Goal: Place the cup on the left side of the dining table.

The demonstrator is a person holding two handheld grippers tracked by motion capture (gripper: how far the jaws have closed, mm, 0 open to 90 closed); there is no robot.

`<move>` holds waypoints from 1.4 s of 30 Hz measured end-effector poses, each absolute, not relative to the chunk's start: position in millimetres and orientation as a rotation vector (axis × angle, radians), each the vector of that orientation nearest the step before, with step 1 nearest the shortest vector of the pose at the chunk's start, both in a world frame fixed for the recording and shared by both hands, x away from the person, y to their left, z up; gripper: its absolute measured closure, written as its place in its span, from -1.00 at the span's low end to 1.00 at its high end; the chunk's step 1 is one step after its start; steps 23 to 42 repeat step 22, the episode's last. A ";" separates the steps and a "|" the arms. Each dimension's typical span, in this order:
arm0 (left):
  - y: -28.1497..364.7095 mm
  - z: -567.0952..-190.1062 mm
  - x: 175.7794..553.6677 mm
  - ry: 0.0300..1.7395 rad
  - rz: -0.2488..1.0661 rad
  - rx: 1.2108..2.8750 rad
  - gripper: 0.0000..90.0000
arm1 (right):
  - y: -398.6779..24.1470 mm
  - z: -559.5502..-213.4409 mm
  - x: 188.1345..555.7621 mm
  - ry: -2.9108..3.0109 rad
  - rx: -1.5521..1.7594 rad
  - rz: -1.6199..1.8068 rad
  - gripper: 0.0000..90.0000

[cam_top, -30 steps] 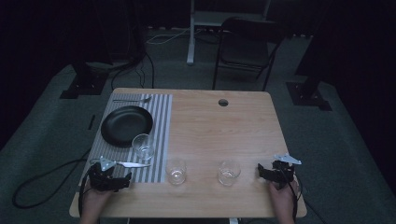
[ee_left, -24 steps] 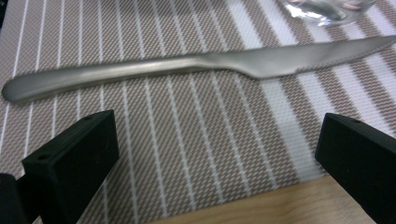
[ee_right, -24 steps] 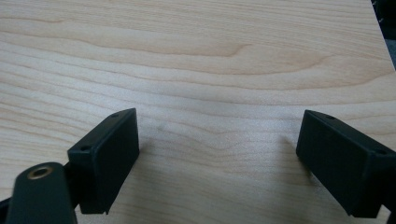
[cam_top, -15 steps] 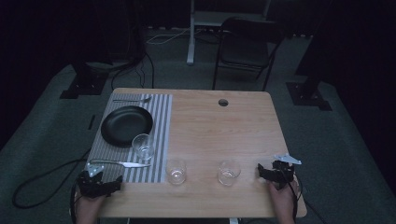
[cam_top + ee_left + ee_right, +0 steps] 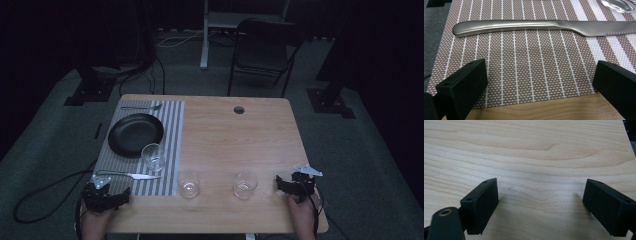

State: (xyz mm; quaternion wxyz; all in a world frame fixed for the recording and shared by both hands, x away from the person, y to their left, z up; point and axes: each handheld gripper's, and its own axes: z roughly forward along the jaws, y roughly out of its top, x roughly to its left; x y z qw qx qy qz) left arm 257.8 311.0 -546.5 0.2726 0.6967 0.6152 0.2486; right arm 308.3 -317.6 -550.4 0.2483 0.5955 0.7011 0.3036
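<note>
Jaws wide — knife (image 5: 544, 27) just beyond, on placemat (image 5: 529, 67)

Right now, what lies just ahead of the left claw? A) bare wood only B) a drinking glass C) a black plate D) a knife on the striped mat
D: in the left gripper view the knife lies across the striped mat just beyond the open left claw.

Open bare desk (image 5: 240, 145) across the middle and far right. Blocked near the front edge by two glasses (image 5: 188, 182), side by side. Crowded on the left: knife (image 5: 544, 26), plate (image 5: 135, 134), third glass (image 5: 153, 156).
</note>
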 end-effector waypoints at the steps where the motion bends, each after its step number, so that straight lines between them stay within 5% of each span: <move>1: 311.0 -546.5 257.8 1.656 0.669 1.875 -1.00 | -317.5 -550.3 308.3 1.911 1.623 0.827 -0.72; 42: 310.9 -546.5 257.8 1.657 0.669 1.874 -1.00 | -316.8 -550.4 307.8 1.899 1.632 0.822 -0.72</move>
